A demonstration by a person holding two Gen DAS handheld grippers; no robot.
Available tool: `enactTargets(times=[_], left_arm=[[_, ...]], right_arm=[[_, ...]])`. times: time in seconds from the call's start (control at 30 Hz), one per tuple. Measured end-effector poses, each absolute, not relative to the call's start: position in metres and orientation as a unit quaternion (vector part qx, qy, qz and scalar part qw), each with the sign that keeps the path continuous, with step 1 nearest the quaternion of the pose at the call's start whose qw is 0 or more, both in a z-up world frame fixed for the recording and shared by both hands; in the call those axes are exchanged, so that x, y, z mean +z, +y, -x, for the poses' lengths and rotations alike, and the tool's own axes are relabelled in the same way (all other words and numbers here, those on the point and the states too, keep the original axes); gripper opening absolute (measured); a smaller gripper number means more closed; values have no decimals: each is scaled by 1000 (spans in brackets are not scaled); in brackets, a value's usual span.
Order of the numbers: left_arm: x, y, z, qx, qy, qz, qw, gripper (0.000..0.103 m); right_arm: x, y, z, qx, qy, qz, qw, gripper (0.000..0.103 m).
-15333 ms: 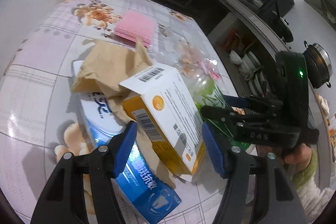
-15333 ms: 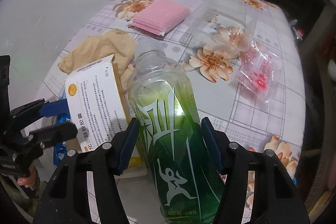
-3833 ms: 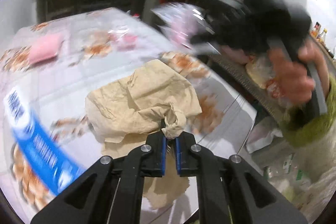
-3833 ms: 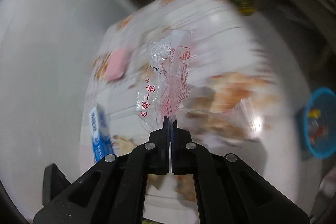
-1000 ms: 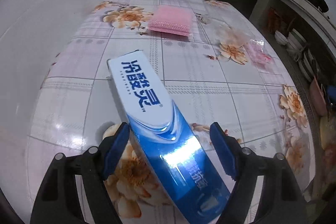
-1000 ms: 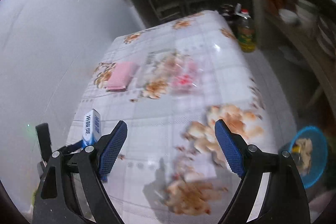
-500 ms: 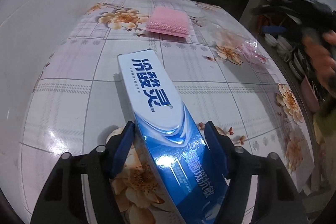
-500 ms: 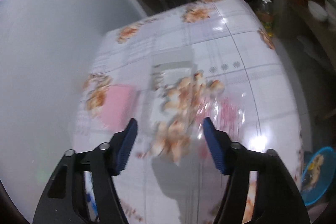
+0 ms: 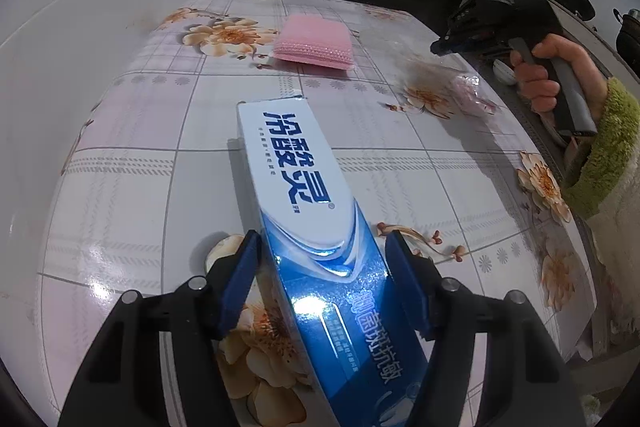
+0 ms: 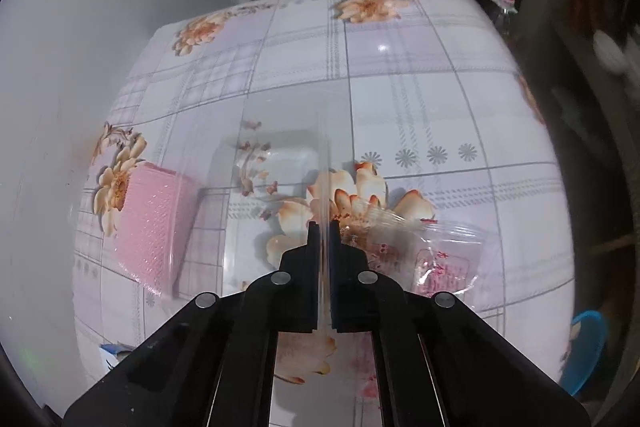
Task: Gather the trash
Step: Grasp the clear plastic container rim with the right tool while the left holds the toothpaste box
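A blue and white toothpaste box (image 9: 316,227) lies on the floral table. My left gripper (image 9: 322,267) is shut on the toothpaste box, its blue pads pressed to both long sides. My right gripper (image 10: 325,227) is shut on the edge of a clear plastic package (image 10: 280,171), which stands up from the table in front of the camera. The right gripper also shows in the left wrist view (image 9: 444,45) at the far right of the table. A crumpled clear wrapper with pink print (image 10: 436,259) lies just right of the right gripper and shows in the left wrist view (image 9: 468,95).
A pink scouring pad (image 9: 314,41) lies at the far side of the table (image 9: 140,167); it also shows in the right wrist view (image 10: 154,223). A blue basin (image 10: 588,351) stands on the floor to the right. A bottle (image 10: 506,9) stands beyond the far corner. Counters and shelves lie beyond.
My left gripper has closed from a wide opening onto the toothpaste box. My right gripper has come down to the table and shut on the clear plastic package.
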State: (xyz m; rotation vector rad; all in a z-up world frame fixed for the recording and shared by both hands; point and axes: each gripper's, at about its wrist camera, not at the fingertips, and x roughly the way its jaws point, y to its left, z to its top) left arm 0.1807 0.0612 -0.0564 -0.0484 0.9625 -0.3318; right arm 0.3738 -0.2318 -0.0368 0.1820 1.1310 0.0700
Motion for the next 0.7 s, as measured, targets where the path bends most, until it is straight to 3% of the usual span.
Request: enactTargets(times=[0.33, 0.7], left_arm=[[-57, 54, -176, -177, 456, 16, 872, 62], [-57, 22, -152, -232, 474, -5, 849, 62]], right_arm=[[-1, -238, -281, 100, 505, -117, 849, 2], [-37, -251, -147, 92, 548, -116, 823, 3]])
